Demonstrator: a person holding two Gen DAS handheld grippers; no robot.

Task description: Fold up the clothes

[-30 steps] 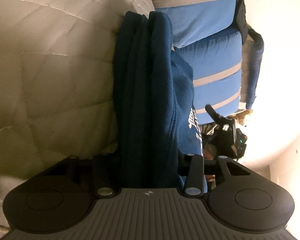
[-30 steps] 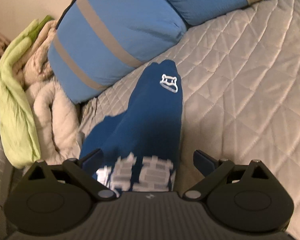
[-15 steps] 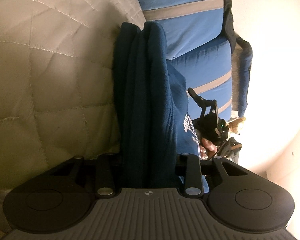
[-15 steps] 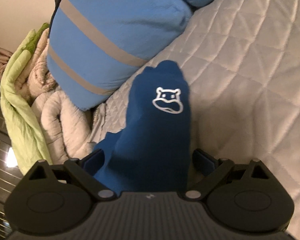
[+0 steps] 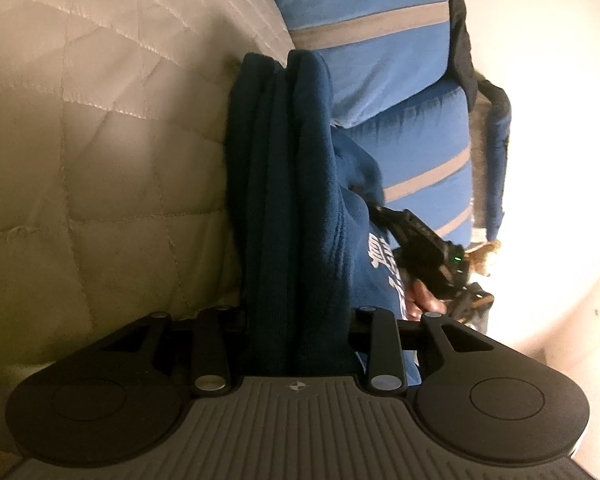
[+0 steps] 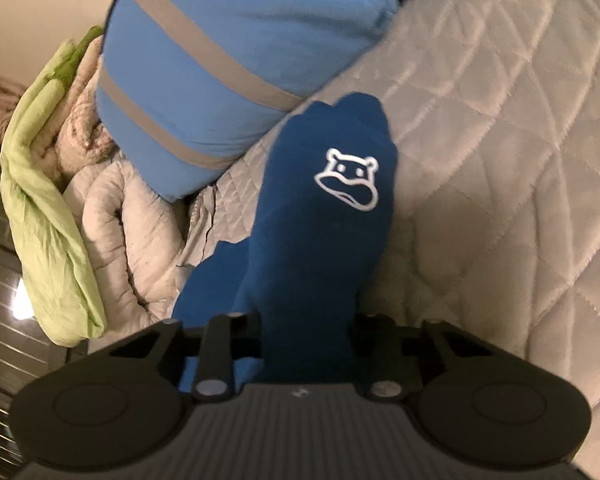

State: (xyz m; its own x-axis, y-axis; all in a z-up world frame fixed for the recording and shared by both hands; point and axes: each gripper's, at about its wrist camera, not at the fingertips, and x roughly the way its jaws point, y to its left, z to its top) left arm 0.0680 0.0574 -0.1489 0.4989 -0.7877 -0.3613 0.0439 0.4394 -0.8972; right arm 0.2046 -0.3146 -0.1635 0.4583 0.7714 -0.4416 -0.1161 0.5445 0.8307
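Observation:
A dark blue garment (image 5: 292,180) lies folded in thick layers on the quilted bed cover (image 5: 100,160). My left gripper (image 5: 296,312) has its jaws closing on the bundled layers, which fill the gap between them. In the right wrist view the same garment (image 6: 320,220) shows a white animal-face print (image 6: 348,184). My right gripper (image 6: 306,320) has its jaws closing too, and the cloth is pinched between them. The left wrist view shows that right gripper (image 5: 432,256) and a hand (image 5: 420,296) at the garment's lettered end.
Two blue pillows with grey stripes (image 6: 220,60) lie just beyond the garment, also as pillows (image 5: 380,40) in the left wrist view. A bunched pale quilt (image 6: 132,240) and a green cloth (image 6: 48,220) hang at the bed's left edge. Quilted cover (image 6: 500,160) stretches to the right.
My right gripper moved forward over the garment and its wide jaws closed onto the cloth. The left jaws narrowed a little on the folded layers.

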